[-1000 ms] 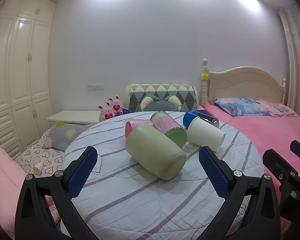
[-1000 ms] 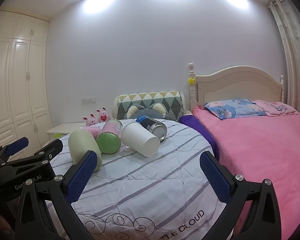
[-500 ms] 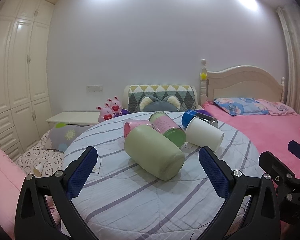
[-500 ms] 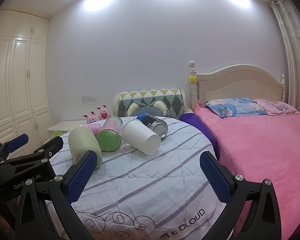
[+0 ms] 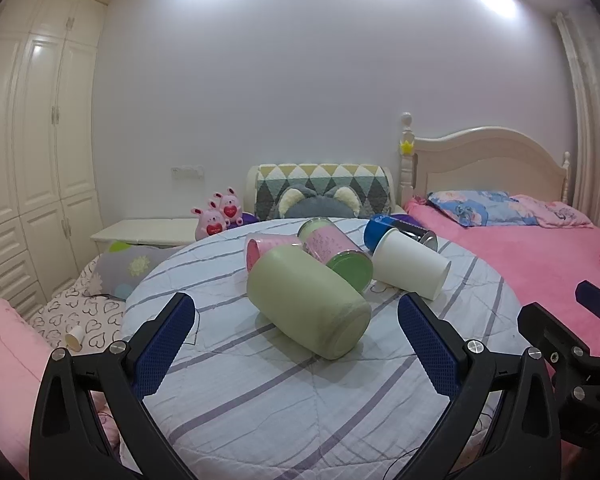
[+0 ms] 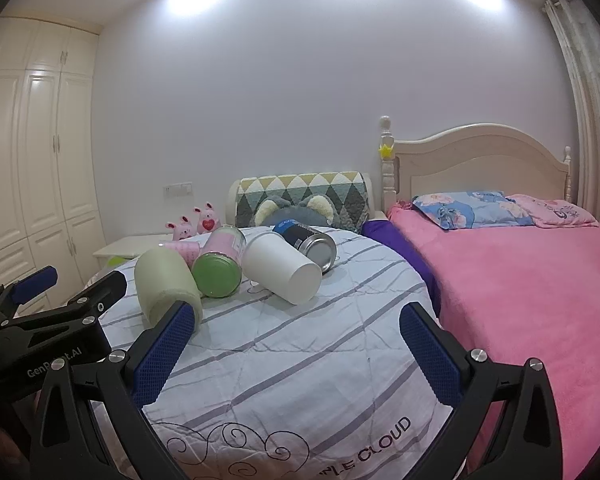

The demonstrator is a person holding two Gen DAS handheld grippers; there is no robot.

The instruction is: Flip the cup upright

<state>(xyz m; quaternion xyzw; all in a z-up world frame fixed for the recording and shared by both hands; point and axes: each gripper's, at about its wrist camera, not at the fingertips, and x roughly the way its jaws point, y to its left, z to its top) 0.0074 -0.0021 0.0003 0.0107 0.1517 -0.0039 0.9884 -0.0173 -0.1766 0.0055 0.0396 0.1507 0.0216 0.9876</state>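
Observation:
Several cups lie on their sides on a round table with a striped cloth (image 5: 260, 392). A pale green cup (image 5: 306, 303) is nearest, with its base toward me; it also shows in the right wrist view (image 6: 164, 286). Behind it lie a pink cup (image 5: 260, 246), a pink-and-green cup (image 5: 338, 254), a white paper cup (image 5: 410, 266) and a blue-and-silver cup (image 5: 398, 230). My left gripper (image 5: 296, 344) is open and empty, just short of the green cup. My right gripper (image 6: 296, 344) is open and empty over the cloth, in front of the white cup (image 6: 282, 268).
A pink bed (image 6: 520, 280) stands to the right of the table. A patterned cushion (image 5: 324, 188) and pink plush rabbits (image 5: 218, 218) sit behind it. A white nightstand (image 5: 148, 232) and wardrobes (image 5: 32, 160) are at the left. A small cup (image 5: 74, 338) lies on heart-print bedding.
Both views have shifted slightly; the cups sit a touch lower and closer in the right wrist view. No cup has moved and both grippers stay open.

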